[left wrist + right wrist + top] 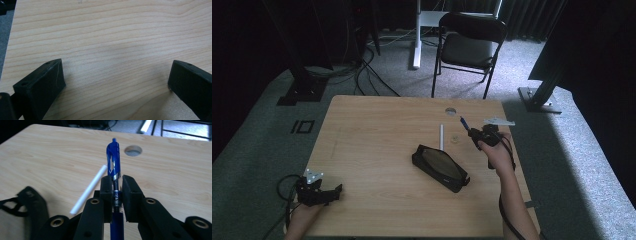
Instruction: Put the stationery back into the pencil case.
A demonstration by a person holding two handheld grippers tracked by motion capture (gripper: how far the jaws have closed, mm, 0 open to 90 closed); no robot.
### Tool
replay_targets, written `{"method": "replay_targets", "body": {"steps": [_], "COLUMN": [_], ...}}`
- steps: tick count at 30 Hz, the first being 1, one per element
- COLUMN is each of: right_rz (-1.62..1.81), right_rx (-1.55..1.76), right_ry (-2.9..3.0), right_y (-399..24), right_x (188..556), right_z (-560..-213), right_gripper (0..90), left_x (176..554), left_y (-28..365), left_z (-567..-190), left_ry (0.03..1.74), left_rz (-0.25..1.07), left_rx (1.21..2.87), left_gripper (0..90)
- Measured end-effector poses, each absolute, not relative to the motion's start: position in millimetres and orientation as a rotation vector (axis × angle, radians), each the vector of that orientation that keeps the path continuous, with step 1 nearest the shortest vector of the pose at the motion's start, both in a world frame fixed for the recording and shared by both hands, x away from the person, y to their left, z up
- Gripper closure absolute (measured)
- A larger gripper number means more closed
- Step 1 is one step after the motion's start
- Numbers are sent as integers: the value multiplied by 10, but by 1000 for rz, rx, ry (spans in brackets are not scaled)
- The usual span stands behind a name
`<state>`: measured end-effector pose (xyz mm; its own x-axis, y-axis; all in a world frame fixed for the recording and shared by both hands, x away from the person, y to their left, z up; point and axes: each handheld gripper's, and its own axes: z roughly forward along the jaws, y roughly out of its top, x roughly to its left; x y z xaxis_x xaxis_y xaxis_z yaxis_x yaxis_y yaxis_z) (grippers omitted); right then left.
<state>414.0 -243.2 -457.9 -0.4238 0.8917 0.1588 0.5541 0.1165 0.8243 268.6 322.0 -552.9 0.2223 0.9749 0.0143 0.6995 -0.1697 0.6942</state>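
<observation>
My right gripper (116,185) is shut on a blue pen (114,160), which lies along the jaws and sticks out past their tips. From above, the right gripper (472,132) is held over the table's right side with the blue pen (464,122) pointing up-left. A white stick (441,137) lies on the wood just left of it, and the white stick (89,188) also shows beside the jaws. A black pencil case (440,167) lies open mid-table; its edge (30,202) appears at lower left. My left gripper (336,192) rests open at the near left, jaws wide over bare wood (115,75).
A round cable hole (450,111) sits near the table's far edge, close to the pen's tip. A black folding chair (467,45) and a white desk leg (416,35) stand beyond the table. Cables trail on the grey carpet at the far left.
</observation>
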Motion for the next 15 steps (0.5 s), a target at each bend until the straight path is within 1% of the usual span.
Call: {"method": "replay_targets", "body": {"steps": [15], "right_rz": [1311], "right_rx": [1257], "right_ry": [2137], "right_y": [-2197], "right_x": [3910], "right_z": [-4386], "right_gripper": [795], "left_x": [2686], "left_y": [3220], "left_z": [-5529], "left_ry": [1538], "left_rz": [637], "left_rx": [1940], "left_gripper": [9]}}
